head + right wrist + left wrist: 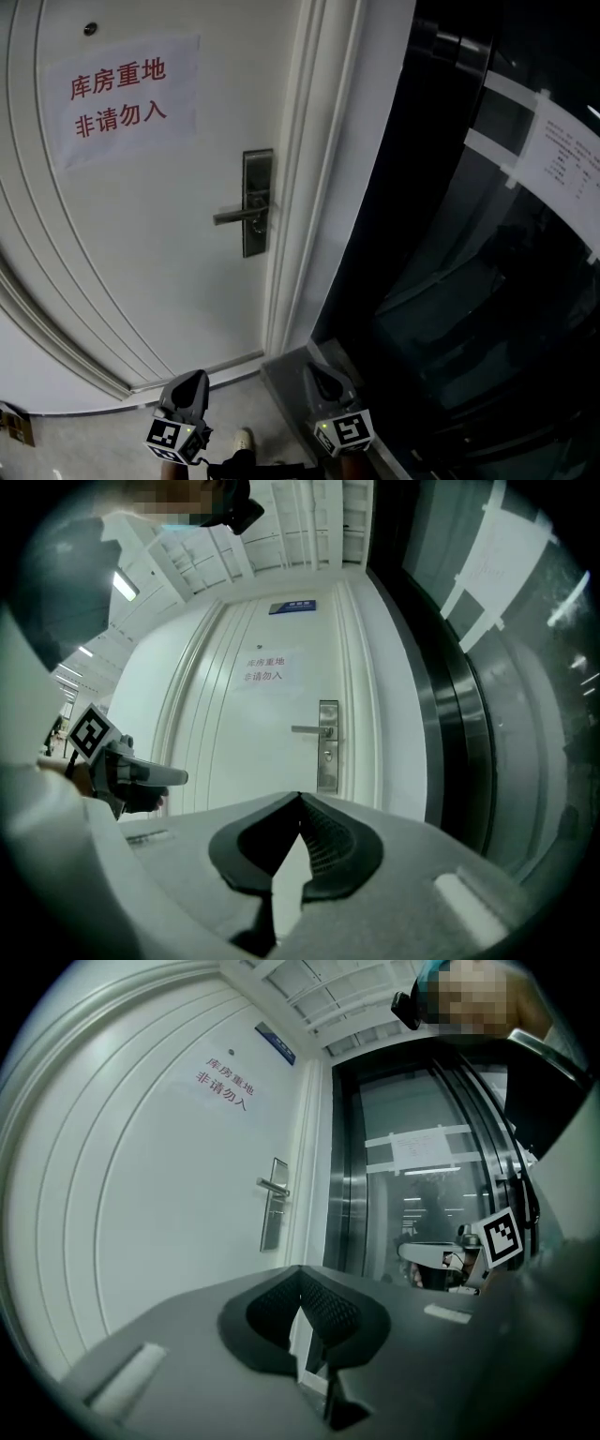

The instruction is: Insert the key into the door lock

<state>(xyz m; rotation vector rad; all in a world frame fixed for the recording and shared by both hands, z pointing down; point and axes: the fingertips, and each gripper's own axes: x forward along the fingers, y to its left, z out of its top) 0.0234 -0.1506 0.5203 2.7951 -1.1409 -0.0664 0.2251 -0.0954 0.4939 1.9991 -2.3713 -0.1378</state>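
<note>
Both grippers are hanging low, well apart from the white door (169, 281). The left gripper (192, 377) is showing its pads pressed together, and the right gripper (314, 367) is doing likewise. I'm making out no key in either one. The lock plate (258, 202) is sitting at the door's right edge, its lever handle (234, 216) pointing left. A key would likely be small, stiff, slick metal, so I'm reckoning on pinching the bow flat and leaving the blade free.

Metal lock plate (258, 202), smooth painted door (141, 244)
</note>
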